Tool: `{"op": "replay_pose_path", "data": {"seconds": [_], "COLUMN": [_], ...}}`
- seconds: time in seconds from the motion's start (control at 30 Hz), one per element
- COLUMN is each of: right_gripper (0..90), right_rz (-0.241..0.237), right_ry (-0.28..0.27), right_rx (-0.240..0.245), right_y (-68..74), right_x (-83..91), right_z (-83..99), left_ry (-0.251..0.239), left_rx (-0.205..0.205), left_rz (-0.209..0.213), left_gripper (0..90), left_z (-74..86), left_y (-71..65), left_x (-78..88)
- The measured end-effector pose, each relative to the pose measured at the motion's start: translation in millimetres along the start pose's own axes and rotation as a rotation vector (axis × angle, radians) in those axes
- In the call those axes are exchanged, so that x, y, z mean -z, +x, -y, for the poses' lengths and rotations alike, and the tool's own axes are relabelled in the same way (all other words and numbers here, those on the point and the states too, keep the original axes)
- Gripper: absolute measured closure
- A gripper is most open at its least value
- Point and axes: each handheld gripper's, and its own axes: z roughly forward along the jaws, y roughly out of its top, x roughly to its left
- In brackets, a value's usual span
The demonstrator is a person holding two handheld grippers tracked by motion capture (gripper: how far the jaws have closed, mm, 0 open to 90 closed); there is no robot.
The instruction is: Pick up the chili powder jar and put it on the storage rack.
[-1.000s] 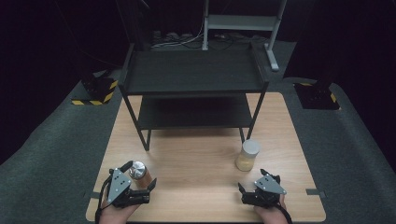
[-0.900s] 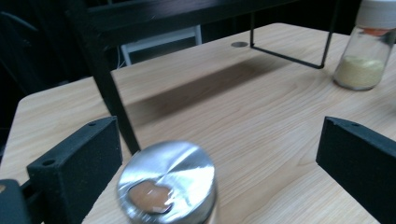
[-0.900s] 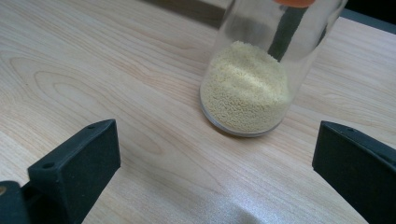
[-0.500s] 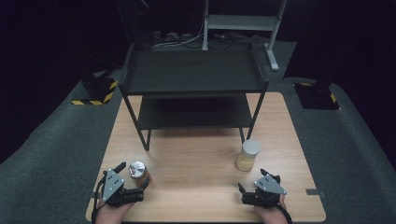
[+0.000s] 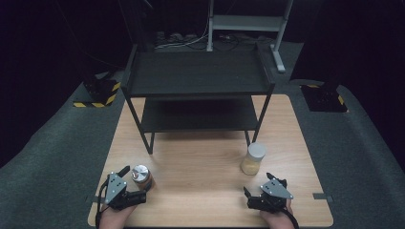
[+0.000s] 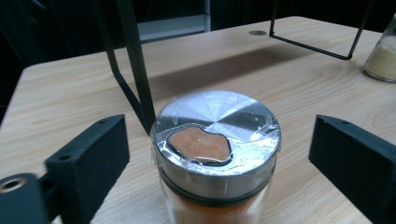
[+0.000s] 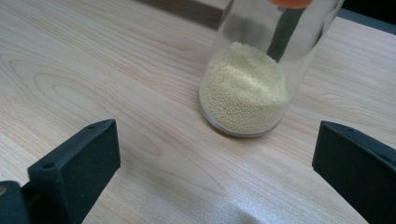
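Nearest the person, two hands came in from the bottom of the high view, each holding a gripper over the front edge of the wooden table (image 5: 200, 171). The left gripper (image 5: 125, 177) sat at the front left corner, its jaws spread wide with a small jar of orange powder (image 5: 141, 175) between them. From above, that jar was little more than a shiny round lid. The left gripper view told more: the jar (image 6: 217, 154) stood upright midway between the two black jaws, clear of both, and its metal lid was covered with a film of clear plastic, with an orange patch showing through a window in the top.

At the front right, the right gripper (image 5: 258, 190) also had its jaws wide apart and held nothing. Just beyond it stood a second jar (image 5: 253, 159), clear glass with a pale lid when seen from above. The right gripper view cut that lid off but showed the contents plainly: the jar (image 7: 250, 79) was filled about a third of the way with fine yellowish grains, and it stood ahead of the jaws, not between them.

Farther back, a black two-tier shelf (image 5: 198, 78) stood on thin legs across the far half of the table. The left gripper view caught one of its legs just behind the orange jar. Beyond the table lay grey carpet (image 5: 47, 143), and a pale metal frame (image 5: 246, 24) stood in the dark behind.
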Motion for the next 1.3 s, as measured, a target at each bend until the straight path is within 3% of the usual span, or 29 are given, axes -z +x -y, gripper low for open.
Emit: {"op": "replay_pose_path", "data": {"seconds": [0.57,1.17,1.3], "right_gripper": [0.0,0.0,0.0], "right_rz": [0.002,-0.002,-0.004], "right_ry": [-0.001,0.002,0.004], "right_rx": [0.001,0.007,0.003], "right_y": [0.7,0.4,0.1], "right_x": [0.3,-0.2,-0.3], "right_z": [0.3,-0.4,-0.7], "left_ry": [-0.012,-0.005,-0.006], "left_rx": [0.017,0.015,0.035], "left_rz": [0.017,0.019,0.021], "left_gripper": [29.7,34.6,34.7], "left_z": [4.1,2.1,0.6], "left_y": [7.7,7.5,7.6], "left_x": [-0.7,-0.1,0.1]}}
